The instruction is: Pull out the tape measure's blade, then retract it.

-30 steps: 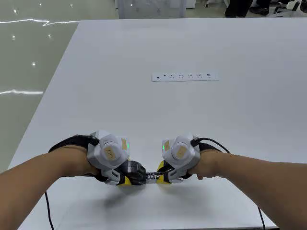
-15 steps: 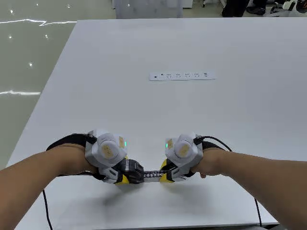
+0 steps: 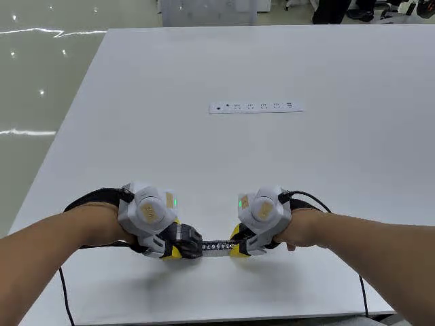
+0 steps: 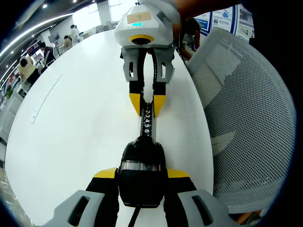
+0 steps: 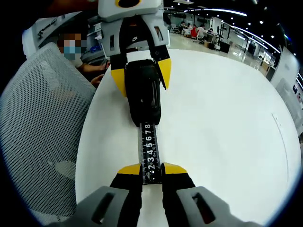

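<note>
I have the left claw (image 3: pixel 175 250) clamped on the black, rounded tape measure (image 4: pixel 141 170) near the smooth white surface's (image 3: pixel 272 170) front edge, right claw (image 5: pixel 151 169) pinching its short numbered blade (image 5: pixel 148 146).

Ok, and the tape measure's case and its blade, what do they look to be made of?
Case: black, probably moulded plastic or a rubbery overmould. It looks mostly matte with soft highlights, and a glossier band crosses its top.
Blade: a thin pale strip with printed black numerals, likely painted steel, though the look alone cannot confirm metal.
</note>
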